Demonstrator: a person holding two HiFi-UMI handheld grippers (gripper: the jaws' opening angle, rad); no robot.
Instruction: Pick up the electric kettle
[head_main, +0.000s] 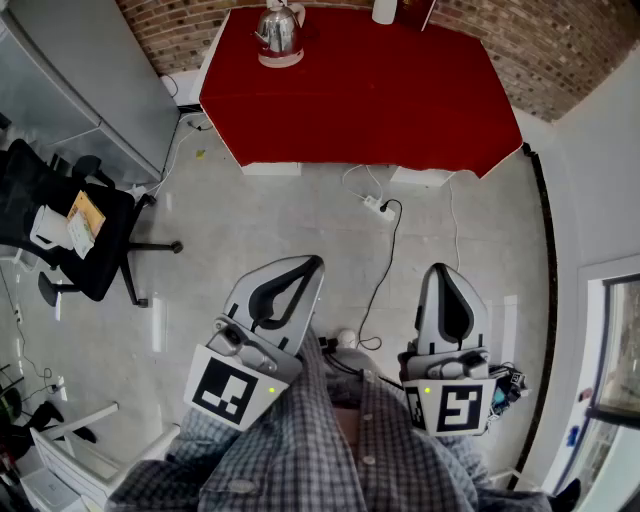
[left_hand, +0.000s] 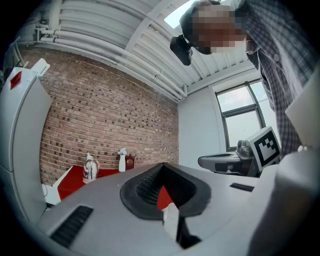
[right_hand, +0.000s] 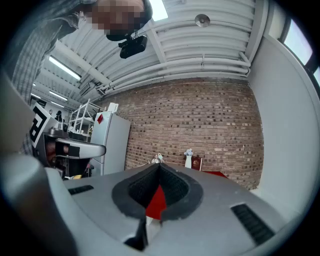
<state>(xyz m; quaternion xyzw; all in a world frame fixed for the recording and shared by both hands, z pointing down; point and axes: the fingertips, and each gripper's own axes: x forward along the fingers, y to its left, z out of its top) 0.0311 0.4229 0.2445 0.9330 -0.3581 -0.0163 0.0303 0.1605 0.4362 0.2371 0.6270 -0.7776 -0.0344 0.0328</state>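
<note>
two grippers sit low in the head view, both pressed closed with nothing between the jaws. the left gripper (head_main: 314, 263) is at lower centre-left and the right gripper (head_main: 441, 268) at lower centre-right, well apart from each other. their shells are smooth grey plastic, each tapering to a rounded tip, with a black ribbed lining around a teardrop opening.

the kettle (head_main: 279, 33) is rounded shiny metal on a pale base. it stands at the top of the frame on the table (head_main: 400, 100), near its far left corner and close to the left edge. the table has a flat matte red top with straight edges and white sides.

a wide stretch of pale grey floor (head_main: 260, 210) lies open between the grippers and the table's near edge. only a white power strip (head_main: 373, 204) and a thin black cable (head_main: 393, 235) cross it near the middle. a black chair (head_main: 75, 235) stands at the left edge and a smooth grey fridge (head_main: 80, 80) at upper left. a rough brick wall (head_main: 570, 50) runs behind the table.
</note>
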